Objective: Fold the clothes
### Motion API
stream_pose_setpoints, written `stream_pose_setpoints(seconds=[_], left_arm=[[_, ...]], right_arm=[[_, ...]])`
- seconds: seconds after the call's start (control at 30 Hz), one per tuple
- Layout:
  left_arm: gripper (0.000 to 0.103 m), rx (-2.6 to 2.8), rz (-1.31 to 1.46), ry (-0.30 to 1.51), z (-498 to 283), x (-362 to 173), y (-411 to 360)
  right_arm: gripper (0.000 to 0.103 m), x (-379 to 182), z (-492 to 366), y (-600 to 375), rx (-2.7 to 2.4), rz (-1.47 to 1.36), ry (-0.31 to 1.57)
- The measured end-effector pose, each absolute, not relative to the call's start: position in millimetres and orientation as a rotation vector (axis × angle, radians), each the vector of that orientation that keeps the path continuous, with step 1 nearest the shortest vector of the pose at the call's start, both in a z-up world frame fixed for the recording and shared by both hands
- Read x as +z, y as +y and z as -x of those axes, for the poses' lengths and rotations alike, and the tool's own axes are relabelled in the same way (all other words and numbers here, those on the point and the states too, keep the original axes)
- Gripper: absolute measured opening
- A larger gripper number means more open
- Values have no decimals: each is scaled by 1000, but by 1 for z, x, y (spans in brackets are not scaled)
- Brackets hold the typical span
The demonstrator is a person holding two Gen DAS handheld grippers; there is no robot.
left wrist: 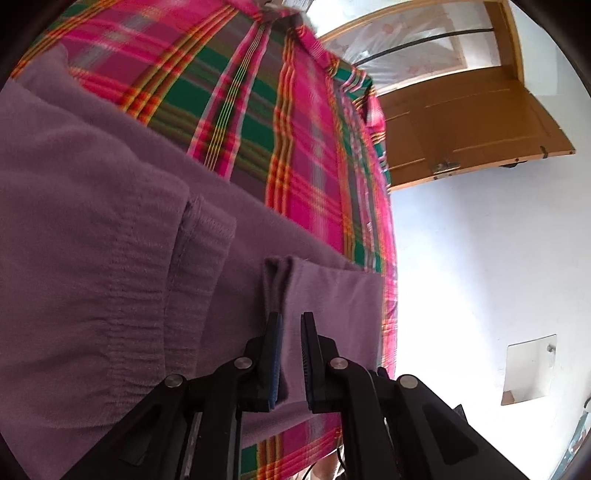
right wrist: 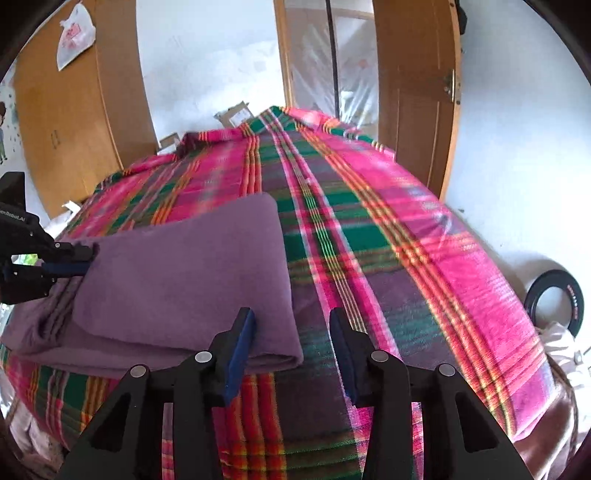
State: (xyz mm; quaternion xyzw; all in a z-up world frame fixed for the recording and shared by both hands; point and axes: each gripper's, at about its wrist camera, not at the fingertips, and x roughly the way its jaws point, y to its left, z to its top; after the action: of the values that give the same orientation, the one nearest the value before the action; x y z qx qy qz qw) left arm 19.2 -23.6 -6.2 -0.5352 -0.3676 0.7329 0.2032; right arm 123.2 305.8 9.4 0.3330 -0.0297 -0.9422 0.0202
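Observation:
A purple fleece garment (right wrist: 184, 266), folded into layers, lies on a pink and green plaid blanket (right wrist: 369, 240) that covers the bed. In the left wrist view the garment (left wrist: 110, 221) fills the left side, with a ribbed cuff showing. My left gripper (left wrist: 291, 325) is shut on a doubled edge of the fabric. The right wrist view shows the left gripper (right wrist: 88, 258) pinching the garment's left edge. My right gripper (right wrist: 291, 317) is open, hovering just over the blanket by the garment's near right corner, with nothing between its fingers.
A wooden door (right wrist: 413, 92) stands open beyond the bed's far end, beside a plastic-covered opening. A wooden wardrobe (right wrist: 74, 110) with a white bag (right wrist: 75, 35) is at the left. A black ring (right wrist: 576, 306) lies on the floor at the right. Cardboard boxes (right wrist: 236, 112) sit past the bed.

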Motion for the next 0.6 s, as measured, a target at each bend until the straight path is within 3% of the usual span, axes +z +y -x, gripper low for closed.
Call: stream_pose_setpoints(seconds=[0.17, 0.6], left_arm=[[10, 2078, 1444, -1000, -20, 11, -21], [15, 2130, 1415, -938, -43, 32, -39]], right_arm=[[44, 24, -117, 275, -2834, -928, -58], [43, 0, -101, 179, -2533, -1005, 84]])
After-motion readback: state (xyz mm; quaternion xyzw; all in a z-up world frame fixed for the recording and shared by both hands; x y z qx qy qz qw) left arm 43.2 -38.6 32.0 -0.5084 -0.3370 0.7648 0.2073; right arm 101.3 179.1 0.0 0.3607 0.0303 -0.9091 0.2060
